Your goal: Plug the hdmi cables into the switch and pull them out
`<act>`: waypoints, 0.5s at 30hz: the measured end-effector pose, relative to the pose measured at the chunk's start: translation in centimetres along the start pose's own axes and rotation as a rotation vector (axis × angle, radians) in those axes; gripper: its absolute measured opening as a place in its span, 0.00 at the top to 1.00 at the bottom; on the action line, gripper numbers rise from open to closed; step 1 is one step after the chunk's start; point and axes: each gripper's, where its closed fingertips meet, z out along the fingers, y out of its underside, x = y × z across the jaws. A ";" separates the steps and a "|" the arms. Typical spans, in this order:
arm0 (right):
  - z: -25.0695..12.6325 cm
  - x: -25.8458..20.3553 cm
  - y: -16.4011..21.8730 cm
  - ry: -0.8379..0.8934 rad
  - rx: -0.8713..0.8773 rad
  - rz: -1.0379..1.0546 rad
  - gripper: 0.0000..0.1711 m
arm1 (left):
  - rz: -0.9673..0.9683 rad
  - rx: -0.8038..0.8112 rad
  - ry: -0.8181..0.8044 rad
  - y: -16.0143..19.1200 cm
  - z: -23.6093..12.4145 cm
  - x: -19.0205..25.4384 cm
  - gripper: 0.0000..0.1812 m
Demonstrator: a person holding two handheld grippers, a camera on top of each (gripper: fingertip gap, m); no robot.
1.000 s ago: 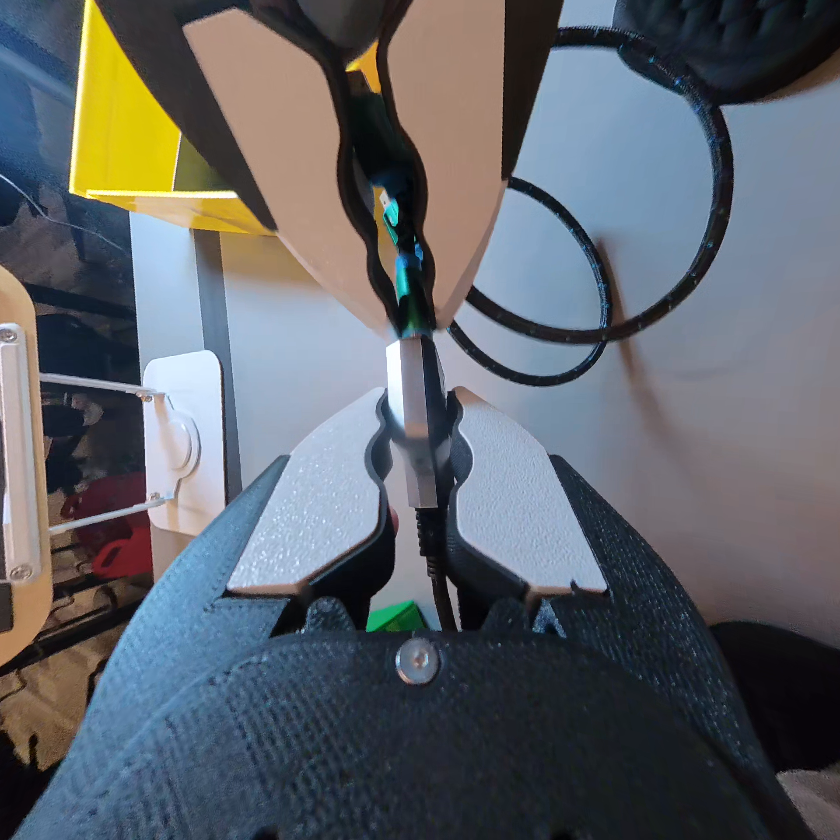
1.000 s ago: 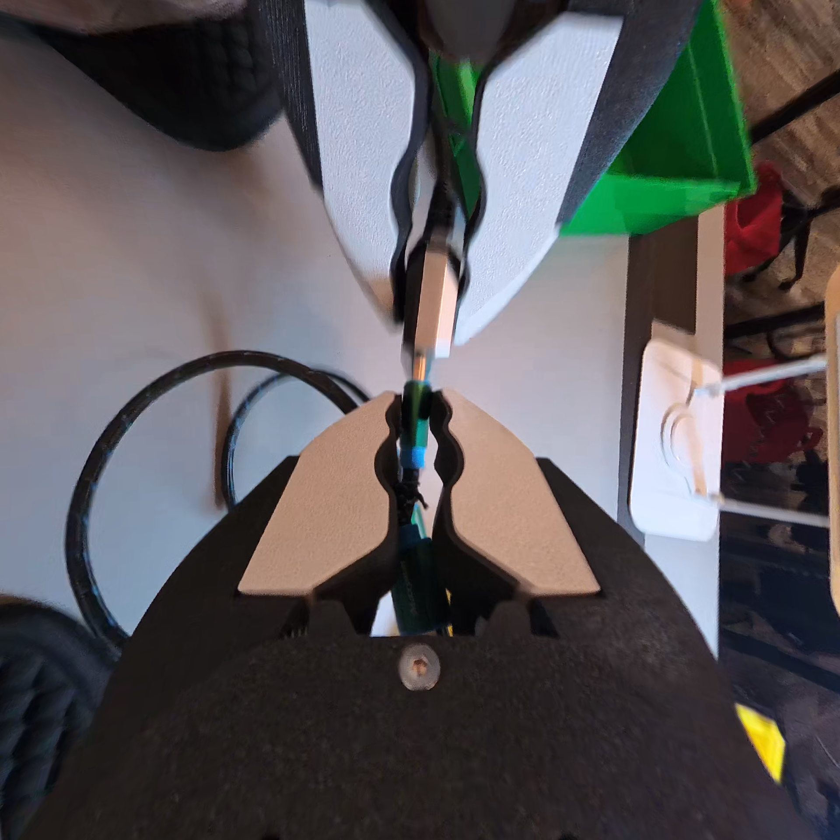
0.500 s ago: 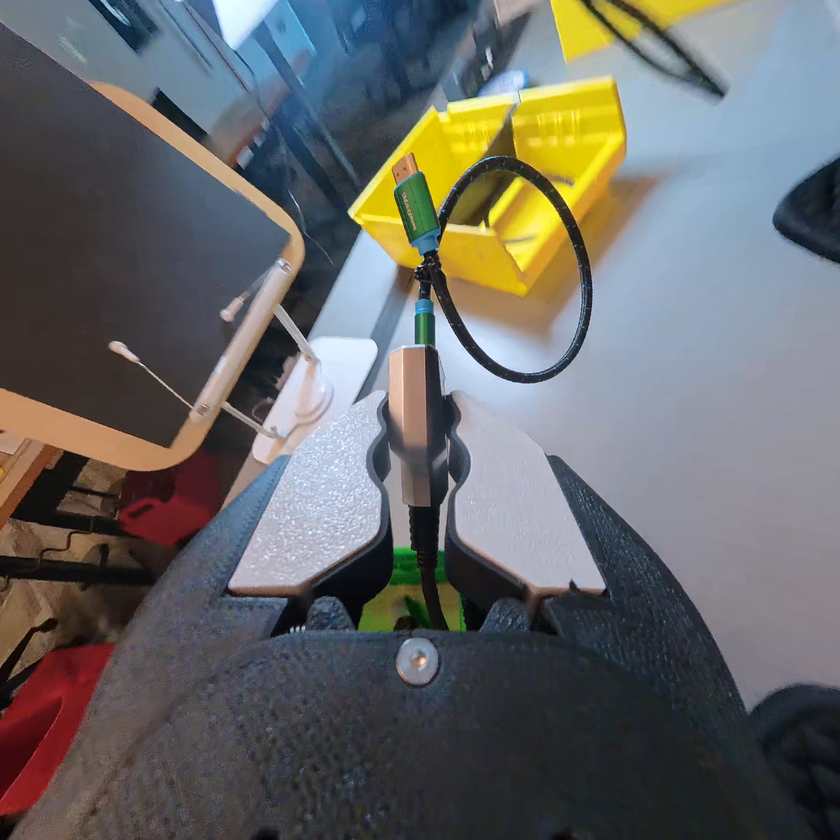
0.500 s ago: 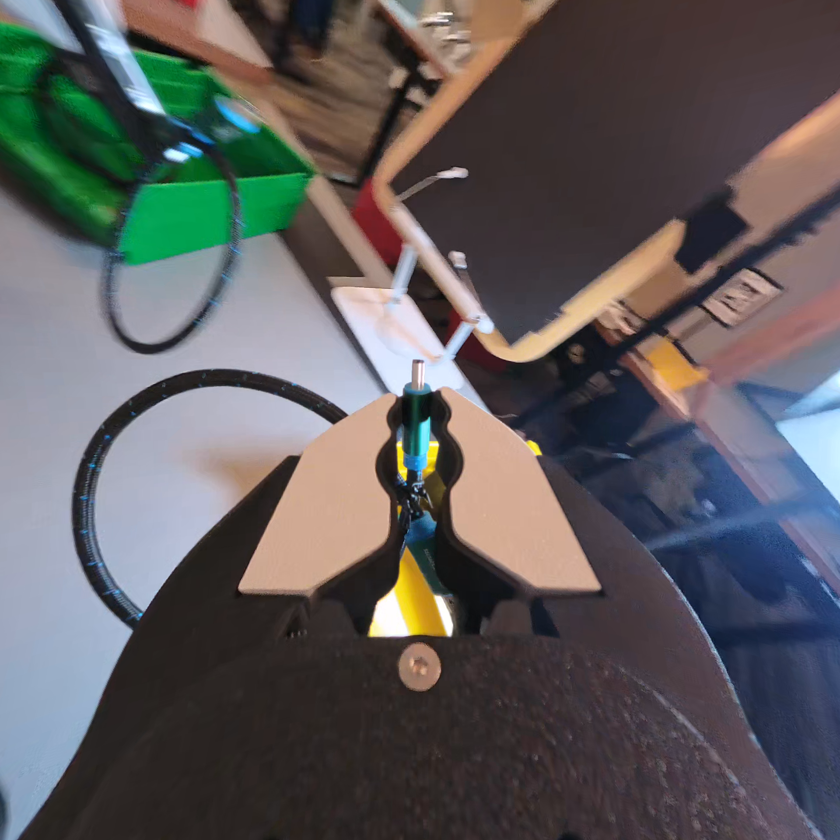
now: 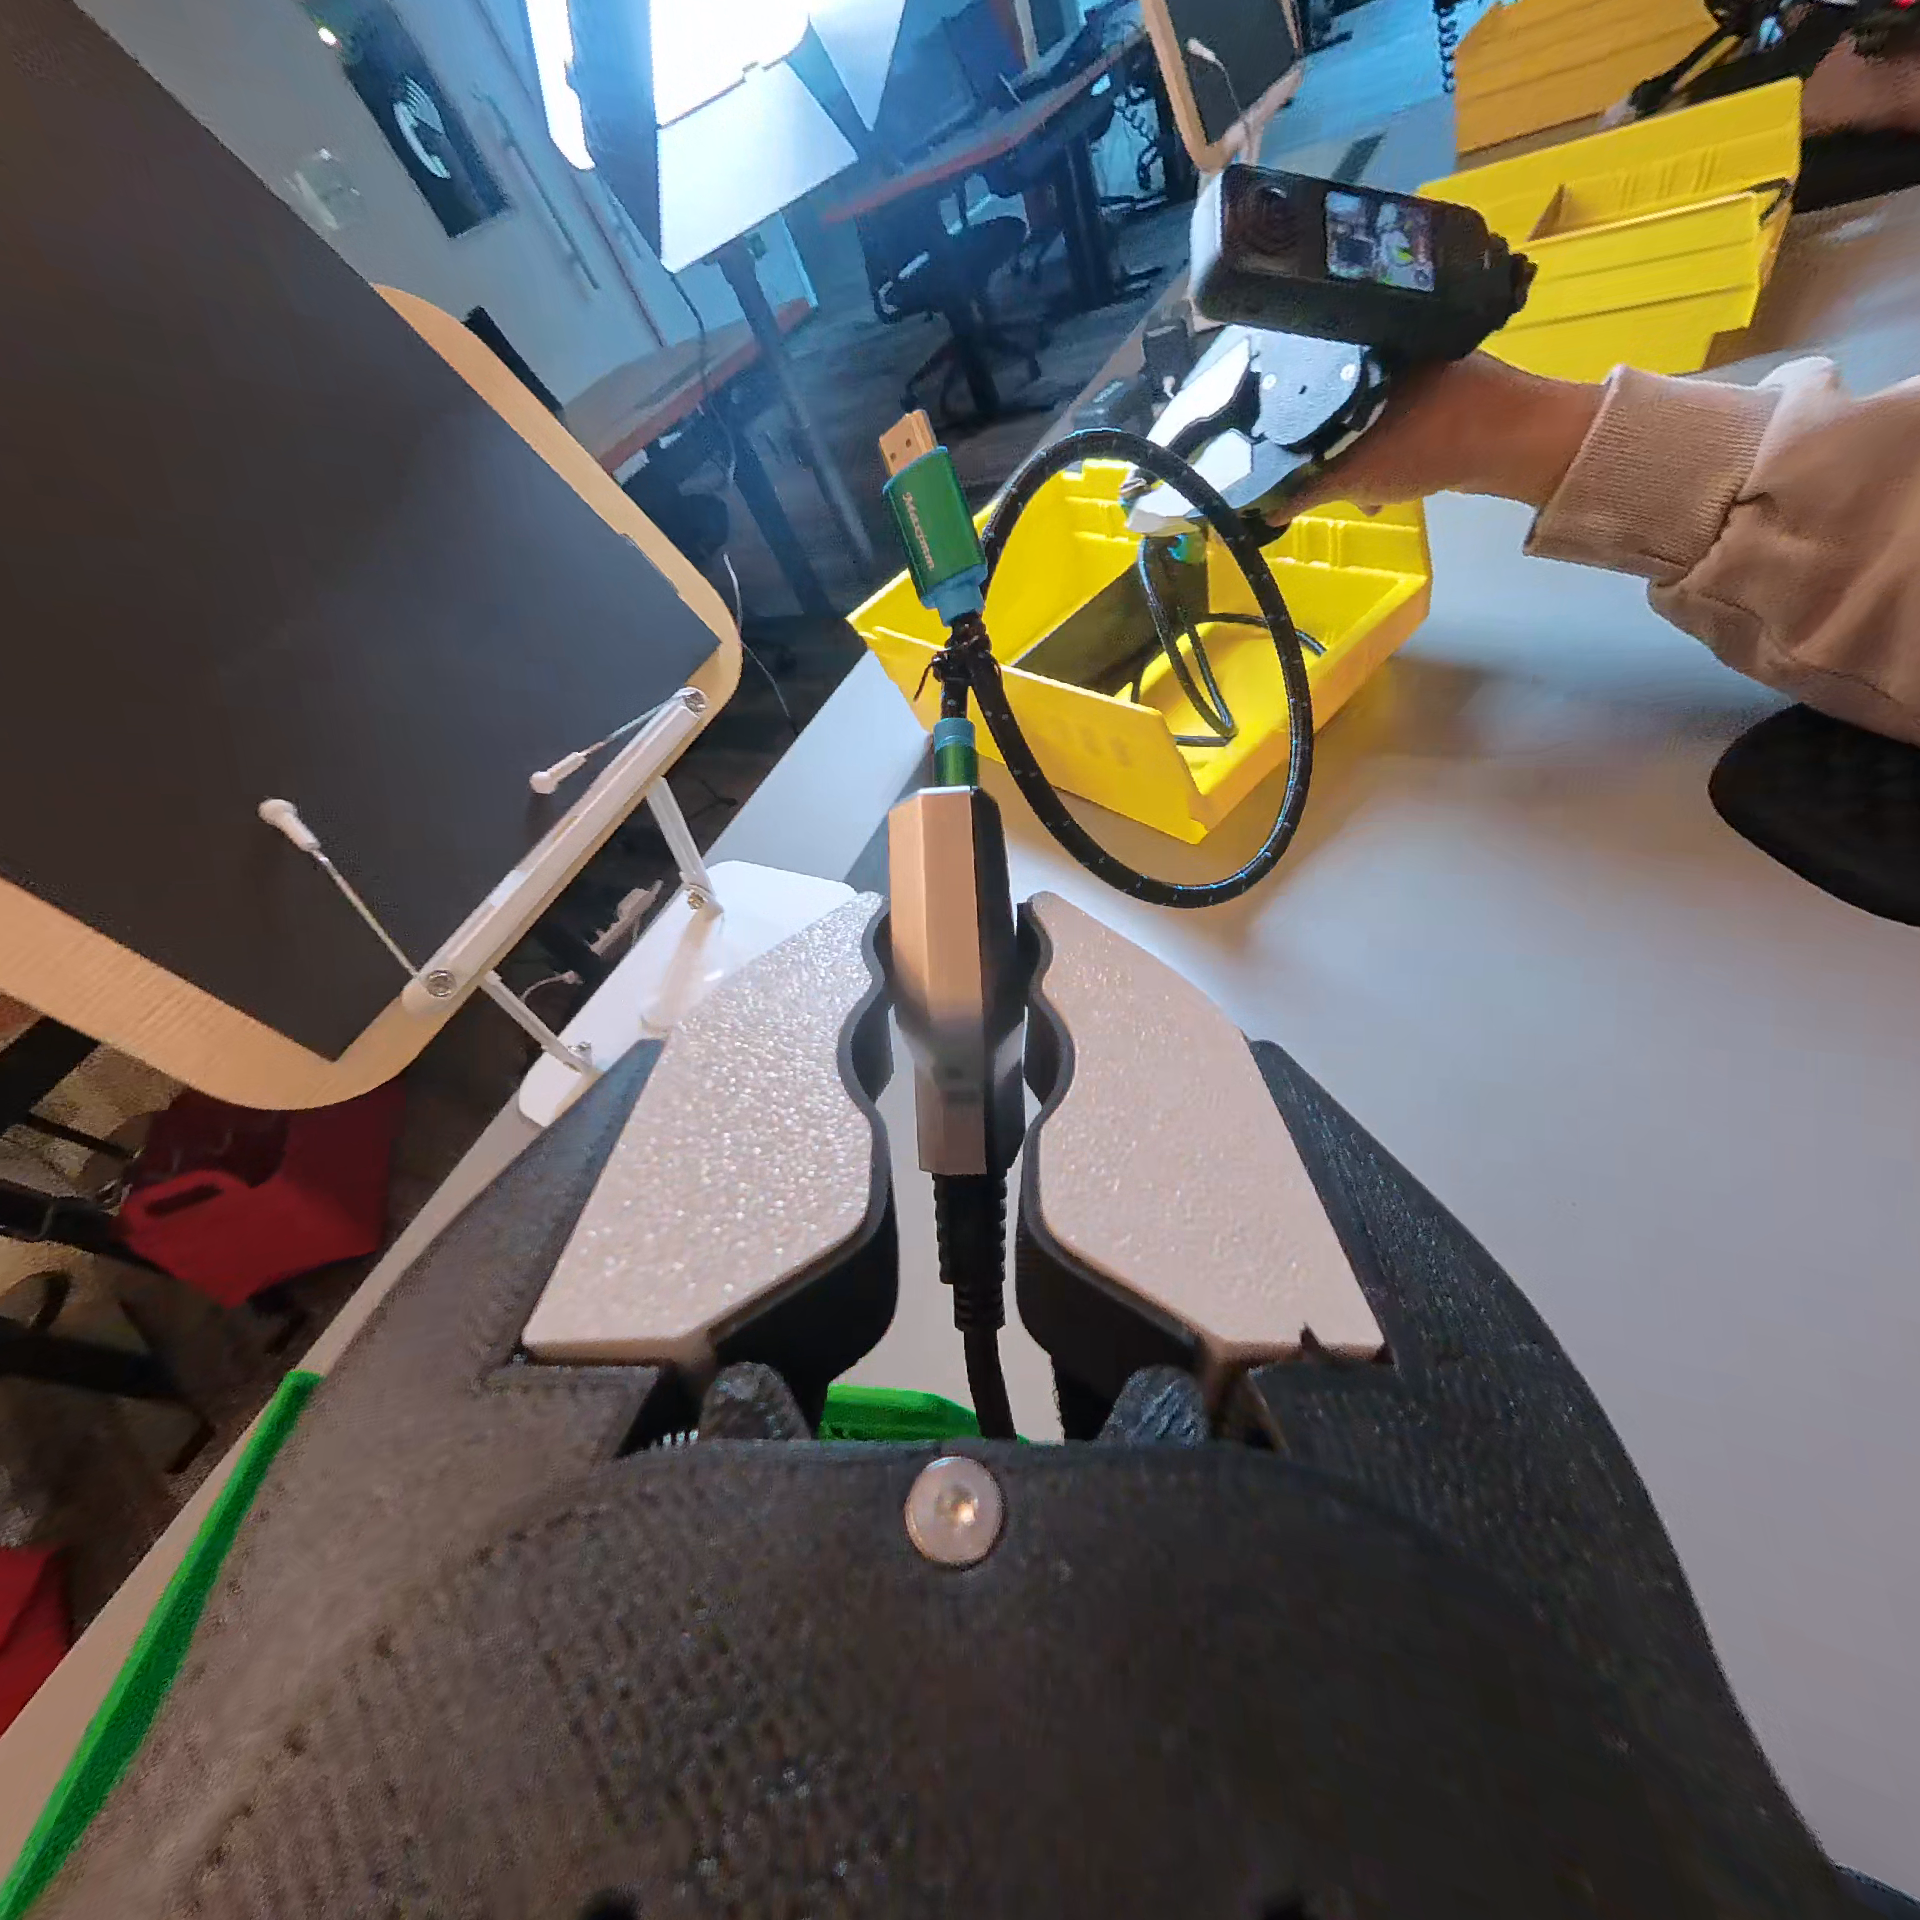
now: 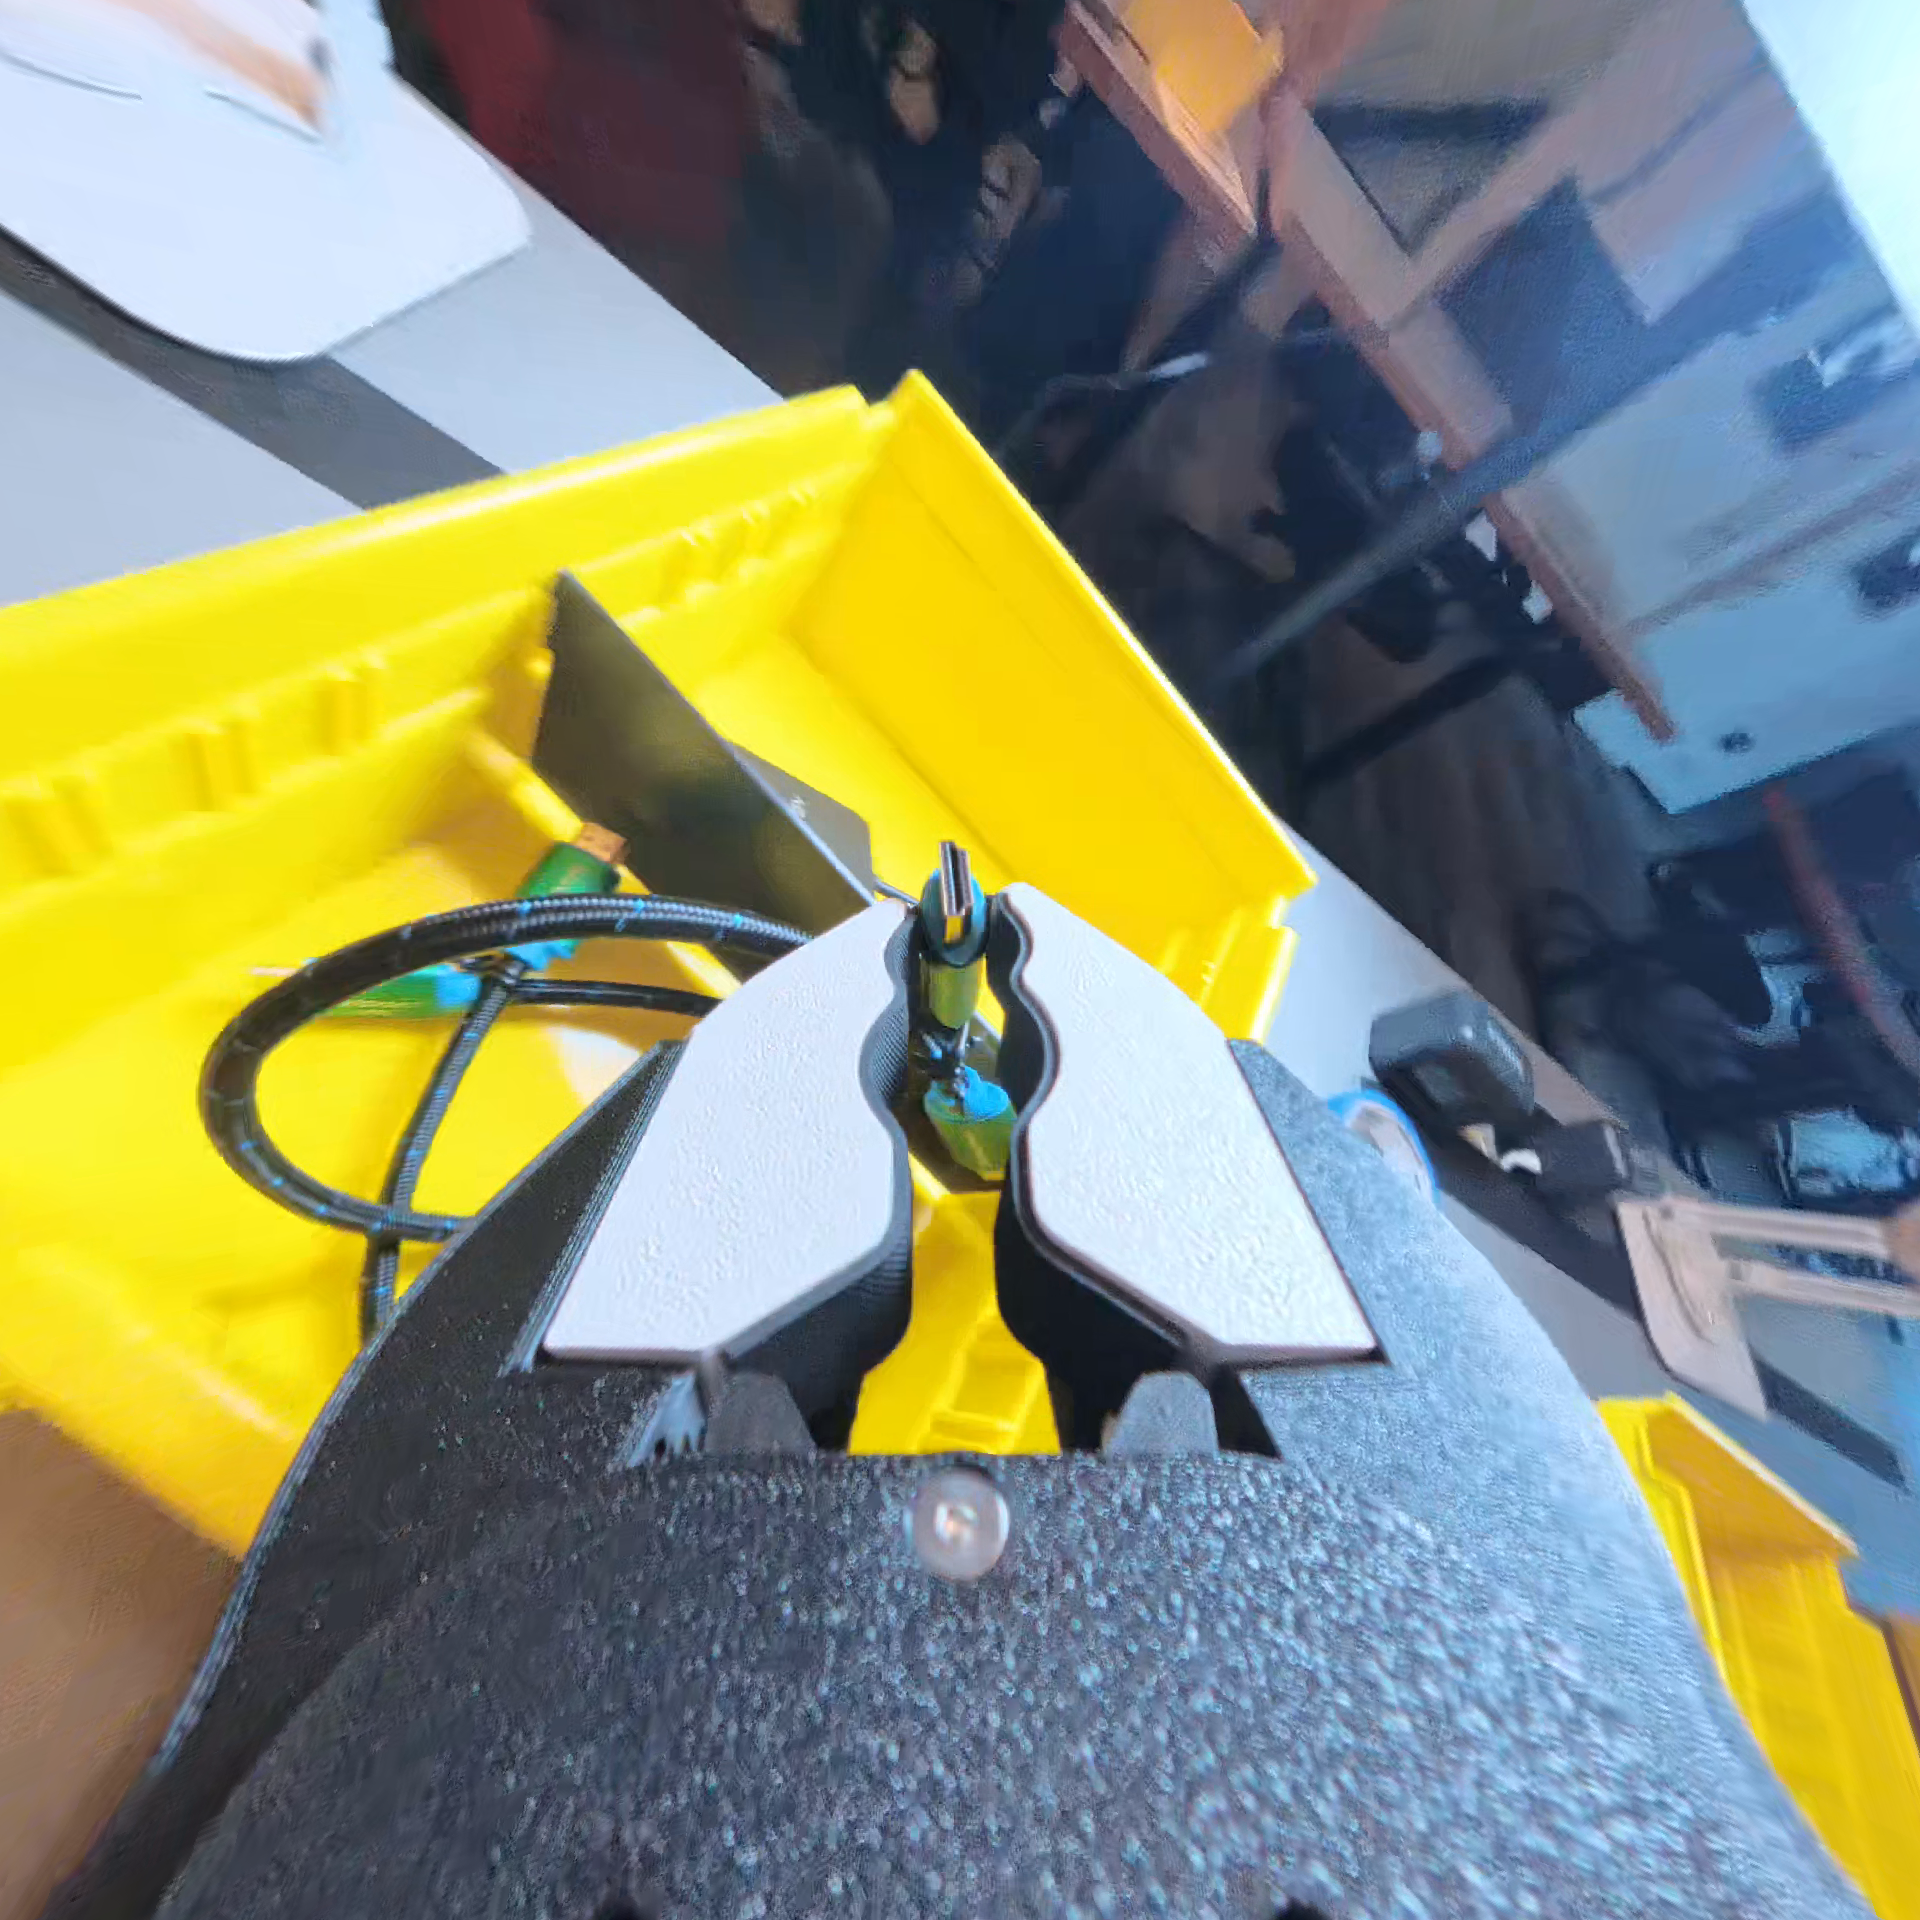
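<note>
1. Landmark: the yellow bin [image 5: 1101,727] at the far edge of the grey table [image 5: 1507,1091]. All places below are given against it.
2. Left gripper [image 5: 956,1023]: jaws closed tight on the silver switch [image 5: 940,935], held upright on the near side of the bin and above the table. A green plug [image 5: 948,750] is seated in the switch's top end; the black cable [image 5: 1262,665] loops from it, with a second green plug [image 5: 930,525] standing free above.
3. Right gripper [image 6: 954,940]: over the bin interior, jaws nearly closed on a small green plug [image 6: 951,951], its metal tip pointing away from the gripper. The left wrist view confirms the right gripper [image 5: 1169,509] sits above the bin, held by a hand [image 5: 1444,436].
4. Inside the bin: another coiled cable [image 6: 416,1039] and a dark flat panel [image 6: 665,769].
5. Judgement: this cable appears unplugged and is being set down in the bin.
6. Recommendation: lower the plug until the coil rests on the bin floor, clear of the panel, before opening the jaws; release only when the cable hangs slack.
7. Risk: the coil is springy and may flip over the bin wall if dropped from height.
8. Keep the left grip steady; the switch must not twist against its seated plug.
</note>
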 end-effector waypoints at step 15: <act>-13.2 -5.5 -11.8 -0.538 0.524 0.049 0.72 | 0.045 -0.100 0.082 1.4 2.4 2.5 0.88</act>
